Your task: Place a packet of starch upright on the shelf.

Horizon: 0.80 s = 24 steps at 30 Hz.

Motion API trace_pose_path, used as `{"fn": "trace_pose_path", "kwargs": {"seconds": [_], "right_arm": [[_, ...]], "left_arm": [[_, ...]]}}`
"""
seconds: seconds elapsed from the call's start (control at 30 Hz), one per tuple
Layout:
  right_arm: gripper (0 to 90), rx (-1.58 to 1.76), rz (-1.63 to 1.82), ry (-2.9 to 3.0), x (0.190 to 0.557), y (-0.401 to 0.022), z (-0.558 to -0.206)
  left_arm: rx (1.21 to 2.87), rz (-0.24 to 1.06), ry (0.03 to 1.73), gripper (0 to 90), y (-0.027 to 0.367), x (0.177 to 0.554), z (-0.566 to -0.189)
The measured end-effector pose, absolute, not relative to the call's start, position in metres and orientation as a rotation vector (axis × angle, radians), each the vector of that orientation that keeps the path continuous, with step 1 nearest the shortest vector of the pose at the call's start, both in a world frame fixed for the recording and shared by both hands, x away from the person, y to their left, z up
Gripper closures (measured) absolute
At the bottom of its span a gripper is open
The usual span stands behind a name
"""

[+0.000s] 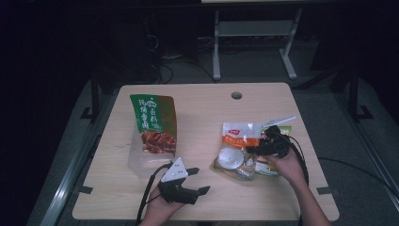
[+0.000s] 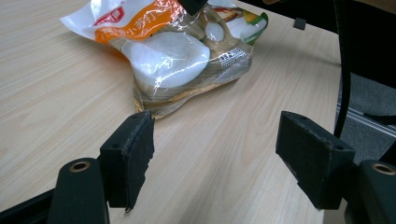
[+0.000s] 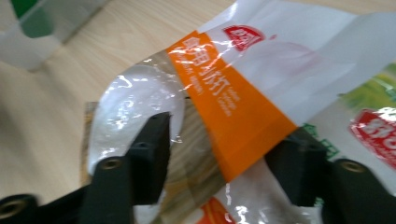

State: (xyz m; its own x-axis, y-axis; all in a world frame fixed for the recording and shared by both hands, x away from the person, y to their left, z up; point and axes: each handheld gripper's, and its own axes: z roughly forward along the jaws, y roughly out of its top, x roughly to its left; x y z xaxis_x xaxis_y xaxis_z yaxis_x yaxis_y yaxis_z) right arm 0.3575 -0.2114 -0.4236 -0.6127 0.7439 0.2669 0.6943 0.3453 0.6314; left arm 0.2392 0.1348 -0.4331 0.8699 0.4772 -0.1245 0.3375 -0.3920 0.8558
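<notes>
Right gripper (image 1: 258, 147) fingers straddle the crinkled orange-and-white plastic snack bag (image 1: 239, 149), not clamped; left gripper (image 1: 198, 180) fingers apart over the wooden worktop (image 1: 202, 113).

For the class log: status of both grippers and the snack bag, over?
Left gripper open, empty. Right gripper open astride the orange-banded bag, not clamped. Green packet on a clear box, well aside.
</notes>
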Motion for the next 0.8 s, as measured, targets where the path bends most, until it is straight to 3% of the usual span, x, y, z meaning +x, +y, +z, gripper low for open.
{"fn": "trace_pose_path", "kwargs": {"seconds": [0.1,0.3,0.53,0.8], "right_arm": [[64.0,1.331,1.097,2.503,0.357,-0.211,-0.423],[81.7,1.323,1.14,2.52,0.356,-0.212,-0.421],[88.9,1.3,1.166,2.535,0.354,-0.209,-0.418],[89.5,1.271,1.154,2.549,0.354,-0.204,-0.412]], "left_arm": [[2.022,0.171,0.591,27.5,0.135,0.239,-0.433],[2.024,0.175,0.591,27.5,0.135,0.239,-0.433],[2.024,0.177,0.592,27.6,0.135,0.239,-0.433],[2.028,0.181,0.583,27.6,0.135,0.24,-0.433]]}}
